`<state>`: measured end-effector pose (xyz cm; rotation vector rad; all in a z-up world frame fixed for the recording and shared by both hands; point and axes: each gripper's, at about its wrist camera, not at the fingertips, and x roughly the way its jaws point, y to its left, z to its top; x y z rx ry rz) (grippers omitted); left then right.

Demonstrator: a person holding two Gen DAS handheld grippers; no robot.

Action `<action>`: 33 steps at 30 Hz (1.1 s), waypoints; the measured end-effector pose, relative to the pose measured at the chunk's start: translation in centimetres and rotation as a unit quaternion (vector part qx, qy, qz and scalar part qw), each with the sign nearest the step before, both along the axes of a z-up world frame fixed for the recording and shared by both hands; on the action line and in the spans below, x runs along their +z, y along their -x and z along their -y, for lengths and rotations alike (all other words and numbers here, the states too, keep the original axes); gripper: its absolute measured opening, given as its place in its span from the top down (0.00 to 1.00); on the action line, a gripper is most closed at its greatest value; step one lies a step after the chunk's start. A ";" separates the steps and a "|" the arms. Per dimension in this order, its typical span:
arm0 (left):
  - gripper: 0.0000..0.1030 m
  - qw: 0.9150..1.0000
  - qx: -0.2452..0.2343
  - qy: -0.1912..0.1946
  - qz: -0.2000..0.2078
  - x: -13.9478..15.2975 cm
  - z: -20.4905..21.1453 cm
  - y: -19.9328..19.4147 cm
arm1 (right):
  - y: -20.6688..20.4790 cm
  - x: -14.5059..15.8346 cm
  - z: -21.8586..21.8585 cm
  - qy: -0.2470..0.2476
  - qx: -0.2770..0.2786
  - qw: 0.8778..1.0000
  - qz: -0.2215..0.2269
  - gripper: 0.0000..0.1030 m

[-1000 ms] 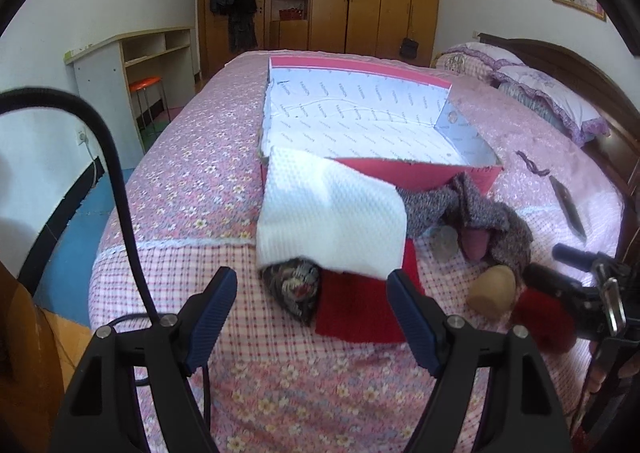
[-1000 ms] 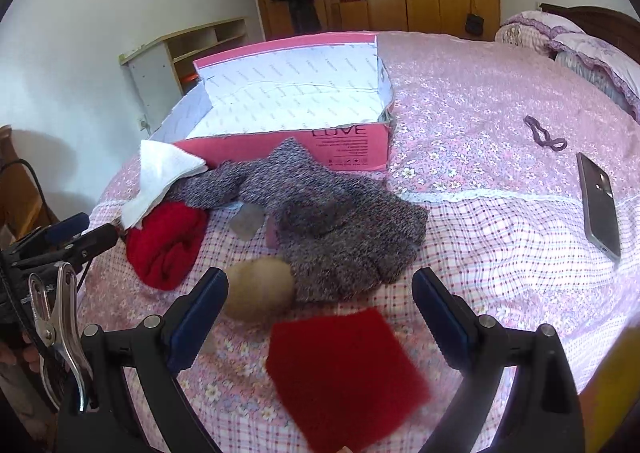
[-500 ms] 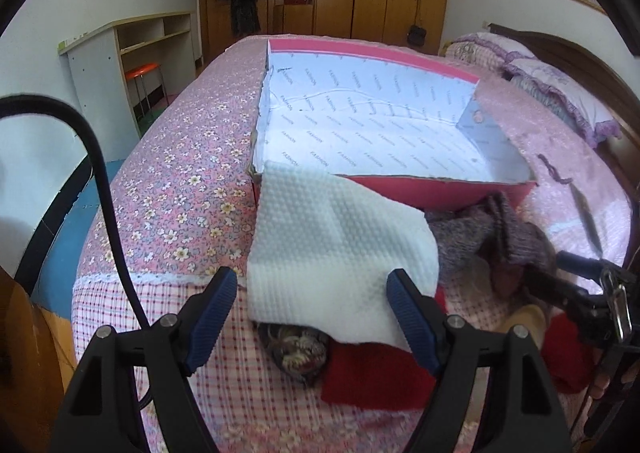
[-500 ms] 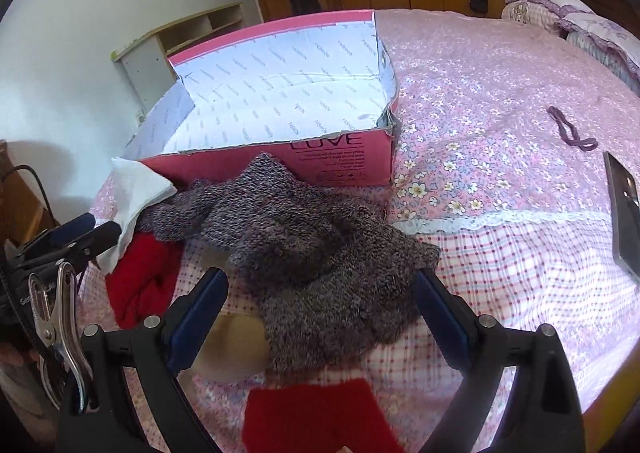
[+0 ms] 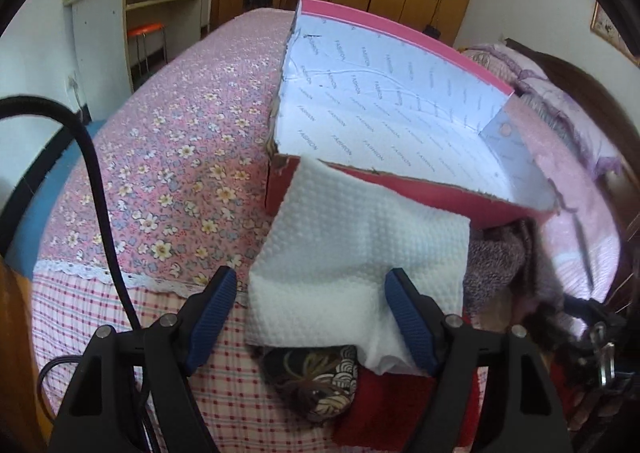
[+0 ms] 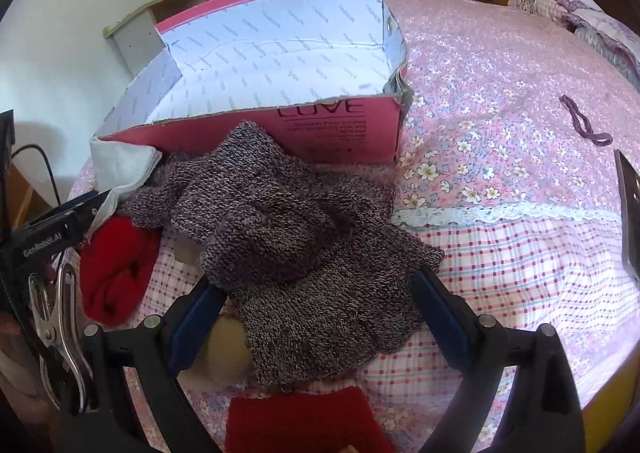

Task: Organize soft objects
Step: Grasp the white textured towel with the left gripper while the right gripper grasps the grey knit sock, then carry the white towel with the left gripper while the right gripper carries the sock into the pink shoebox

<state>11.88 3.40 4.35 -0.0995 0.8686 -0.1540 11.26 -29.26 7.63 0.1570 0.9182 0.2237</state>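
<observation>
Showing phone (image 6: 628, 213), perhaps, right view only

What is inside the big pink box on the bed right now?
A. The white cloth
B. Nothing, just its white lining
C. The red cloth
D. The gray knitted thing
B. The pink box shows only its bare white lining, while the white cloth, the gray knit and the red cloth all lie outside it on the bed.
</observation>
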 end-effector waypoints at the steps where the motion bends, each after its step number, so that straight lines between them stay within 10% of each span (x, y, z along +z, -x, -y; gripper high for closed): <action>1: 0.23 1.000 -0.002 0.011 -0.004 -0.1 -0.2 -0.1 | -0.1 0.0 0.0 0.000 -0.001 1.000 -0.004 0.07; 12: 0.33 0.999 -0.053 0.010 0.000 -0.1 0.5 -0.6 | -2.3 0.2 -2.1 0.023 0.001 1.000 -0.018 0.07; 14: 0.48 0.999 -0.053 0.008 -0.001 -0.1 0.7 -0.9 | -2.3 0.2 -2.3 0.022 0.004 1.000 -0.013 0.10; 23: 0.77 0.999 -0.041 0.015 -0.013 0.6 1.4 -0.3 | -0.6 1.0 -2.0 -0.007 0.043 0.999 0.018 0.45; 33: 0.81 0.999 -0.044 0.023 0.008 2.8 0.4 1.7 | 1.0 1.7 -0.8 -0.046 0.037 0.997 0.042 0.81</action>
